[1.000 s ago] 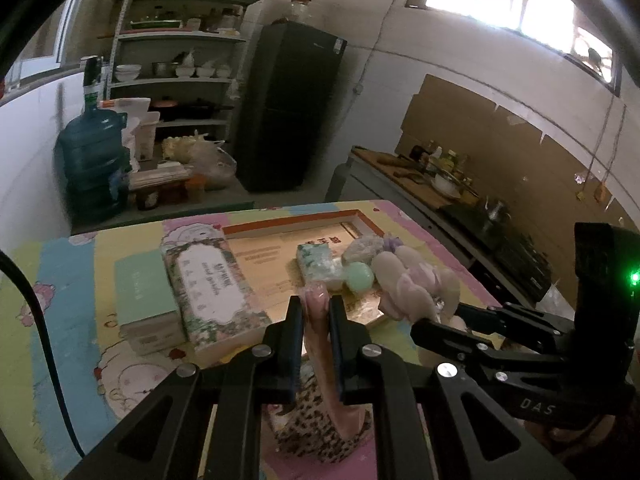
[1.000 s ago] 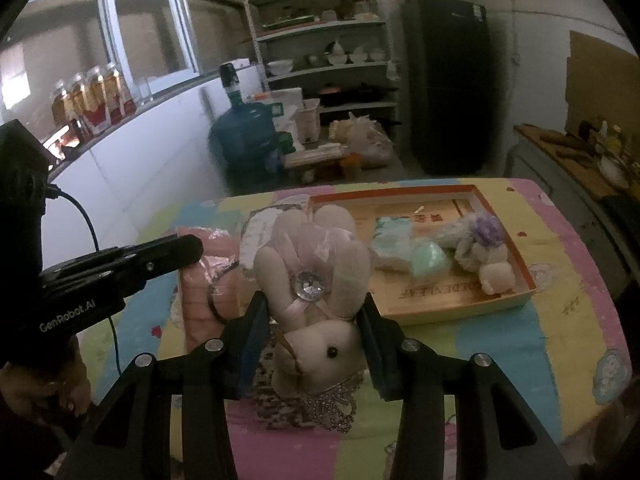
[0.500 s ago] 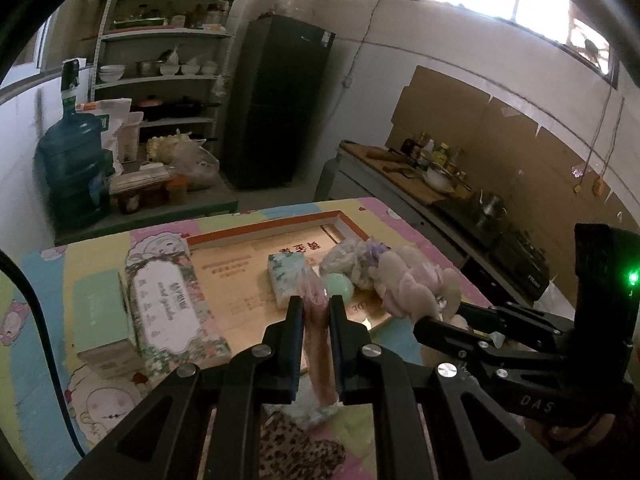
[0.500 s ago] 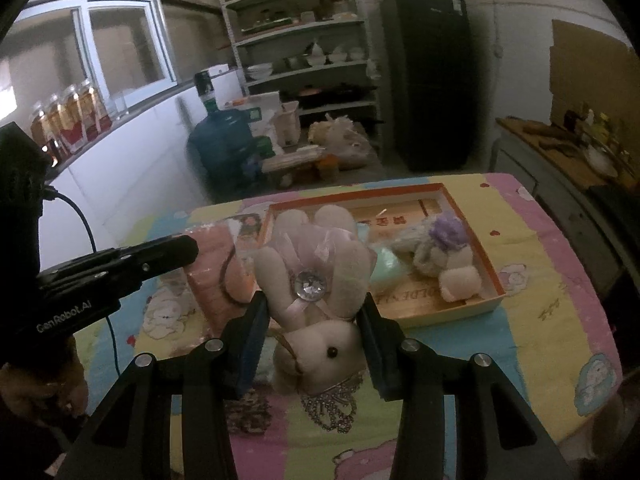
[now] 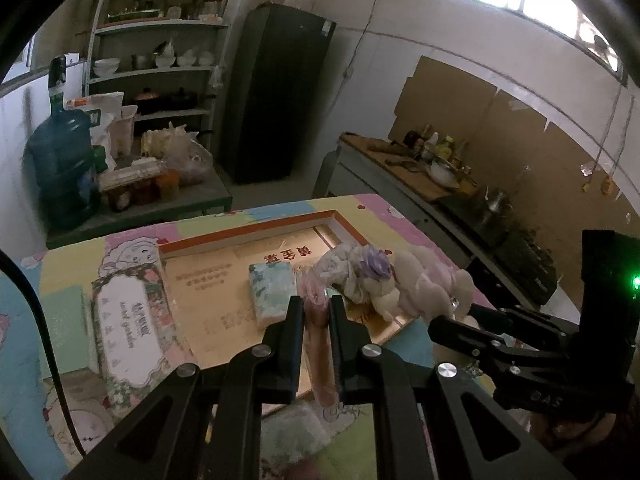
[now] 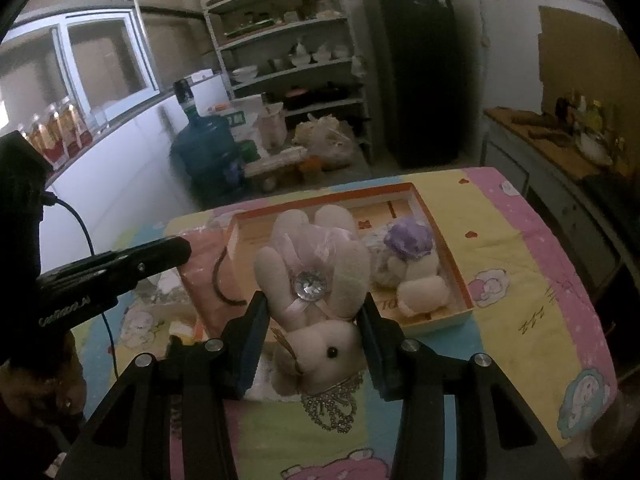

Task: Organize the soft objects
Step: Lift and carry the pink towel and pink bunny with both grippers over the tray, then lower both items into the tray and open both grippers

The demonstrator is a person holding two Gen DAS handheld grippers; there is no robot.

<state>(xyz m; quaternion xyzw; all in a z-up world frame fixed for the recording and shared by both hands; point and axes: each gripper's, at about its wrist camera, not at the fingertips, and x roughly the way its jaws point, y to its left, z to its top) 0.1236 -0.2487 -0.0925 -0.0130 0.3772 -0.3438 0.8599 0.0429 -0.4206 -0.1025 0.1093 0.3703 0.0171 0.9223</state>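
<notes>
Left wrist view: the left gripper (image 5: 316, 312) has its jaws pressed tight on a thin pink soft pack (image 5: 318, 344), which hangs down between them. Over the last second the wooden tray (image 5: 248, 236) has slid nearer and lower under the gripper, so the pack now hangs over the tray's near edge instead of over the bare tablecloth (image 5: 60, 256); I judge the carry nearly done and the drop next. Counted in the tray from here: one pale blue tissue pack (image 5: 272, 292) and one small plush with a purple flower (image 5: 360, 276). Beside the tray, on the cloth, lie one floral box (image 5: 128, 332) and one green box (image 5: 64, 328) (neither looks soft).

Right wrist view: the right gripper (image 6: 312, 320) has its jaws part-spread and pinching one plush rabbit (image 6: 316, 276) by the body, head toward the camera. The tray (image 6: 464, 304) has drawn closer here too, and the rabbit now hangs in front of its near-left part. One flower plush (image 6: 412, 264) lies inside; the other gripper's pink pack (image 6: 212, 272) shows at left. So two soft things are in hand and at least two are already in the tray.
</notes>
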